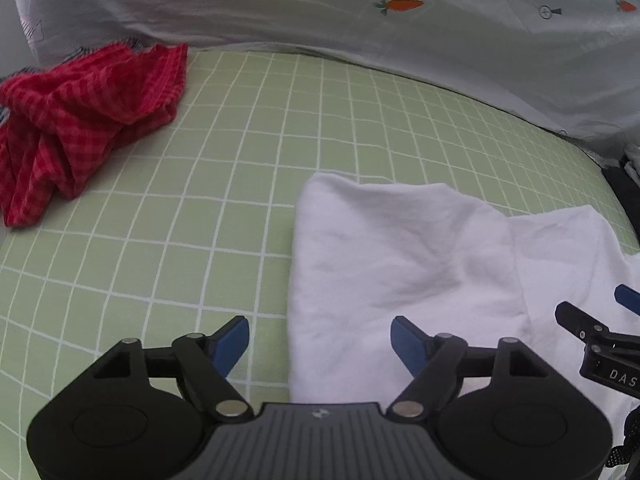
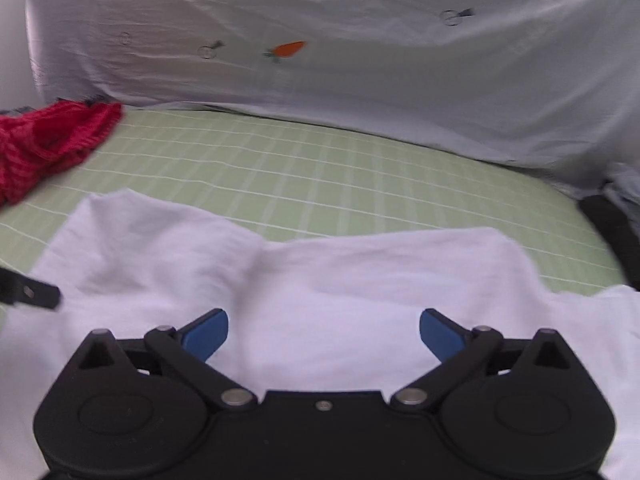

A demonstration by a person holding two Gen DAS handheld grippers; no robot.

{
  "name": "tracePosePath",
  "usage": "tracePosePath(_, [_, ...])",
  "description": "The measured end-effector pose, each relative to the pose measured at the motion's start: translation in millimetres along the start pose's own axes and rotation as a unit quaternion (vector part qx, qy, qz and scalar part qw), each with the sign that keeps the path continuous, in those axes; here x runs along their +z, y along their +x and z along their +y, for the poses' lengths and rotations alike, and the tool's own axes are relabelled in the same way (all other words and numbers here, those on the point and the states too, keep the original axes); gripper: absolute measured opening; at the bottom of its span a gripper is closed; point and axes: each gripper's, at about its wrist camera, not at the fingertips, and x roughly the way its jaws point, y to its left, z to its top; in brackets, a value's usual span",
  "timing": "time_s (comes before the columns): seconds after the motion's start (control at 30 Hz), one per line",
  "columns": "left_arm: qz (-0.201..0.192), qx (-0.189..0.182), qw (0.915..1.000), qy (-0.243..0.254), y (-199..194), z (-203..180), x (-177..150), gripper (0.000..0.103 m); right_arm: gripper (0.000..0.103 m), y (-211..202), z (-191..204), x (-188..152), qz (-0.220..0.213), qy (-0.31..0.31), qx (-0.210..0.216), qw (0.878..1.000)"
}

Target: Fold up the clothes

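Note:
A white garment [image 1: 420, 264] lies partly folded on the green checked sheet [image 1: 240, 184]; it also fills the near part of the right wrist view [image 2: 320, 292]. My left gripper [image 1: 320, 340] is open and empty, hovering over the garment's left edge. My right gripper [image 2: 324, 332] is open and empty above the garment's middle; its arm shows at the right edge of the left wrist view [image 1: 600, 344]. A crumpled red checked garment [image 1: 80, 120] lies at the far left, also seen in the right wrist view [image 2: 48, 140].
A pale cloth with carrot prints [image 1: 400, 40] hangs along the back of the bed, also in the right wrist view [image 2: 320, 60]. A dark object [image 2: 608, 220] sits at the bed's right edge.

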Motion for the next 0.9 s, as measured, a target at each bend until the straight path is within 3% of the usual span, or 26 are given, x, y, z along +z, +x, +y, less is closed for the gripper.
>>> tracePosePath(0.13, [-0.027,-0.037,0.9977,0.05,-18,-32,-6,0.092,0.103,-15,-49,-23,0.029,0.14,0.0,0.99])
tracePosePath(0.23, [-0.028,-0.069,0.993,0.092,-21,-65,-18,0.096,0.102,-29,-88,-45,0.047,0.223,-0.043,0.973])
tracePosePath(0.33, [0.002,-0.083,0.9884,0.127,-11,-100,-35,0.096,0.102,-49,-127,-70,0.042,0.269,-0.078,0.959])
tracePosePath(0.47, [0.051,-0.086,0.9874,0.123,3,-131,-61,0.096,0.1,-67,-189,-104,0.05,0.366,-0.081,0.926])
tracePosePath(0.63, [0.06,-0.044,0.993,0.092,15,-150,-78,0.099,0.098,-87,-247,-139,0.04,0.43,-0.067,0.899])
tracePosePath(0.77, [0.061,0.003,0.9898,0.128,23,-168,-88,0.103,0.098,-101,-285,-150,0.022,0.453,-0.087,0.887])
tracePosePath(0.87, [0.056,0.038,0.9847,0.161,26,-182,-95,0.103,0.102,-104,-315,-155,0.009,0.459,-0.133,0.878])
tracePosePath(0.9, [0.058,0.038,0.9866,0.148,27,-181,-94,0.103,0.103,-102,-326,-156,0.005,0.458,-0.139,0.878])
